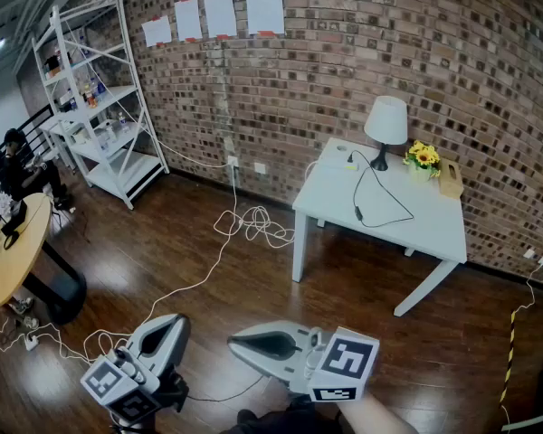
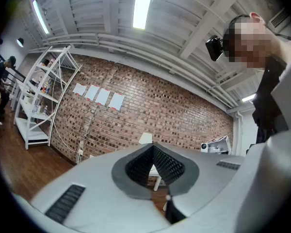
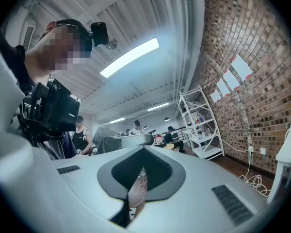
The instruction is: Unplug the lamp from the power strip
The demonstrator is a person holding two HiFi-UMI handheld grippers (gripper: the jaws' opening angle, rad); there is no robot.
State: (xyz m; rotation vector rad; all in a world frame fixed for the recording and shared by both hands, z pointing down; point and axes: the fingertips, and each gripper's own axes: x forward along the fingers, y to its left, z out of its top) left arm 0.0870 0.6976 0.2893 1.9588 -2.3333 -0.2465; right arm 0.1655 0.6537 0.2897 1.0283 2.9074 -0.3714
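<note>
- We stand on the wooden floor (image 1: 208, 260), well apart from the white table (image 1: 434, 233), with both arms held low and roughly level in front of us.
- The left hand-held gripper (image 1: 174, 324) is closed, its jaws pressed together with nothing between them. The right hand-held gripper (image 1: 240, 339) looks the same, jaws meeting and empty.
- The lamp (image 1: 385, 129) stands upright toward the back of the table, near the brick wall (image 1: 344, 52), with a pot of yellow flowers (image 1: 423, 157) just beside it.
- The power strip (image 1: 341, 163) lies flat near the table's back left corner. The lamp's black cord (image 1: 385, 213) loops across the tabletop and runs back toward it.
- The plug is too small for us to make out from here, and in our judgement the unplugging has not yet begun.
- We expect the plug to be small, hard and fairly smooth, and seated with some friction. The strip looks light and would likely lift or slide with it.
- We judge the sound hold to be on the plug's body, pulled straight out of its socket, with the other hand-held gripper pinning the strip down.
- Tugging the soft cord instead could strain it or drag the light, top-heavy lamp over.
</note>
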